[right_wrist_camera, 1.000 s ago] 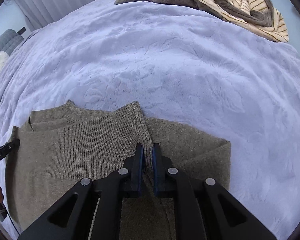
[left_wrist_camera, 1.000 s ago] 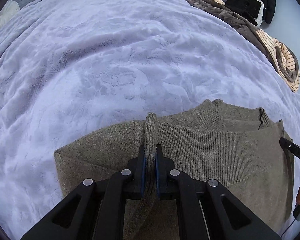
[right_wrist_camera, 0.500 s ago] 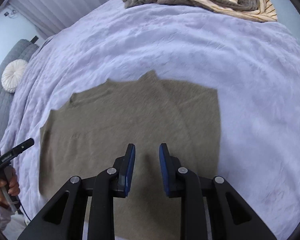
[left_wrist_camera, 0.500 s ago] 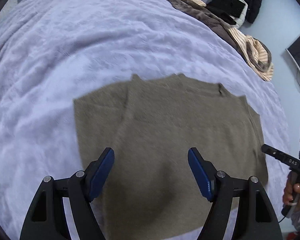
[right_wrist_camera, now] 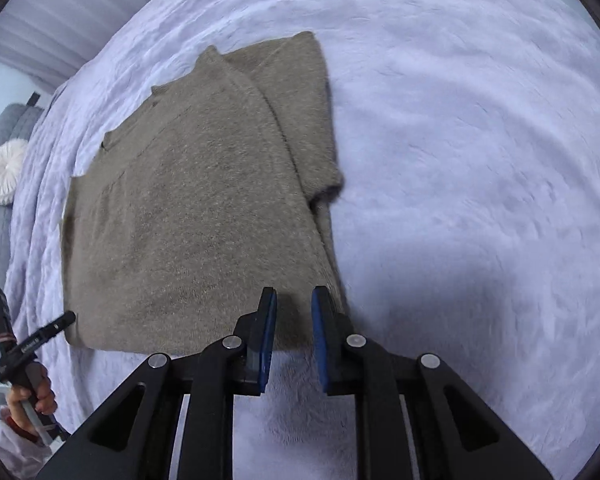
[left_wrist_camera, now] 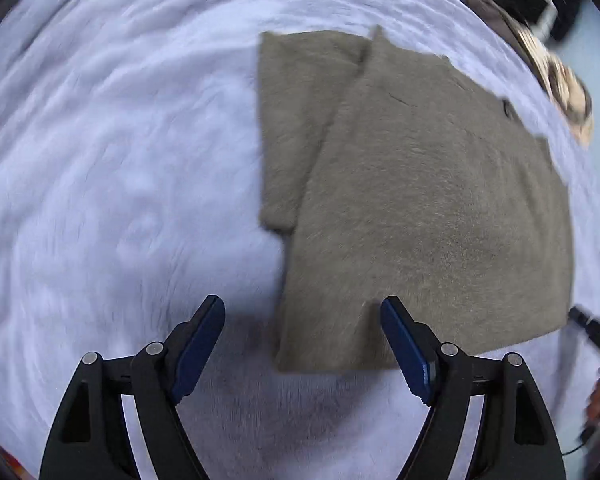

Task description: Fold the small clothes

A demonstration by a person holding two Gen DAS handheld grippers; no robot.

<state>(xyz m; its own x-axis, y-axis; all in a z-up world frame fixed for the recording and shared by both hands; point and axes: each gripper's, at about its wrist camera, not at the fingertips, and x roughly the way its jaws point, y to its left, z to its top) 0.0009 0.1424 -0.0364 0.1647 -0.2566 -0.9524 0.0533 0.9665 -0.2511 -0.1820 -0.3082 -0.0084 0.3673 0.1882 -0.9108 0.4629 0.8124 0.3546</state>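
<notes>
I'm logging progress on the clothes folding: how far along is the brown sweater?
Done: the brown sweater lies flat on the lavender blanket, one side panel folded over its body. In hand: nothing; the left gripper is wide open, and the right gripper, slightly open, is empty. Left: it is still broad and probably needs another fold.

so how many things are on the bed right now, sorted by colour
olive-brown: 1, the folded sweater
brown and cream striped: 1, a heap of clothes at the far edge, too blurred to count its pieces
white: 1, a round cushion off to the side, not clearly on the bed
total: 3
</notes>
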